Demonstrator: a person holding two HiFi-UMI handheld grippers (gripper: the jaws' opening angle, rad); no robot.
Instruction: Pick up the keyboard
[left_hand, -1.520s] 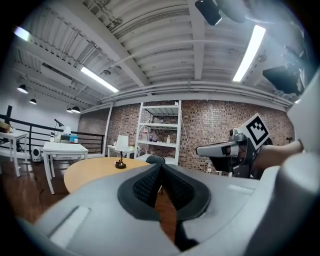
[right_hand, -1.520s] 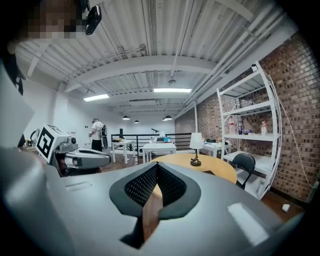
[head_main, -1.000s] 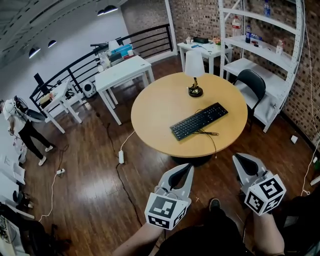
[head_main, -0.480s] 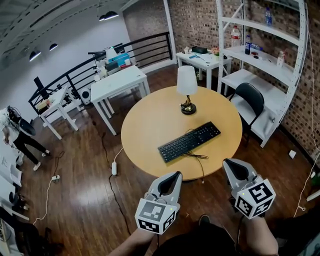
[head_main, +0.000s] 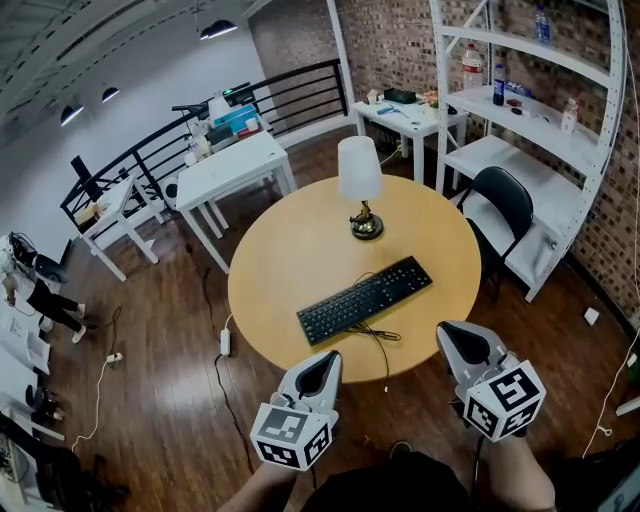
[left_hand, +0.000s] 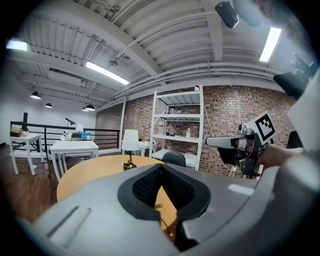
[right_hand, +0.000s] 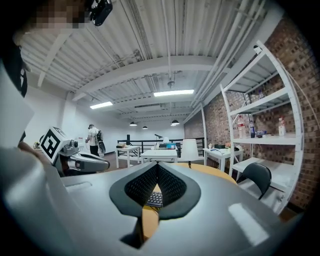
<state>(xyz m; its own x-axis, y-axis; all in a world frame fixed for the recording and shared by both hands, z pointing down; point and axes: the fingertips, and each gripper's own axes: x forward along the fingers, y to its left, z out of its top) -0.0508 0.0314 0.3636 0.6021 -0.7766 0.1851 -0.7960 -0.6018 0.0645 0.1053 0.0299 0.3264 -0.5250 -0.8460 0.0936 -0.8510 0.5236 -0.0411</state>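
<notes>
Step in hand: approach, pre-grasp. Nothing is held.

The left gripper (head_main: 322, 362) and right gripper (head_main: 452, 334) are both seen with jaws pressed together and nothing between the pads. Both are held short of the round table's (head_main: 290, 250) near edge, over the floor.

The keyboard (head_main: 364, 300) is lying flat and slanted on the table's near half, well apart from both grippers. No contact is made.

Next move, as judged:
- The jaws must be opened first.
- The grippers must be carried over the table's near edge, one to each short end of the keyboard.
- The body is long, thin and low, so a two-end grip is judged safest. An edge must be got between the pads without skidding it across the table top.

Around the table:
- A lamp (head_main: 360, 185) is set past the table's centre, beyond the keyboard, and is not in the path.
- A cable (head_main: 376, 335) is run from the keyboard and dropped over the table's near edge, between the two grippers. Its far end cannot be made out, so drag or a snag on lifting is to be expected.
- A black chair (head_main: 500, 200) is parked at the table's far right, with a white shelf unit (head_main: 540, 100) beyond it.
- A power strip (head_main: 226, 343) is left on the floor at the table's left.
- A person (head_main: 40, 295) is seen far off to the table's left, well clear.
</notes>
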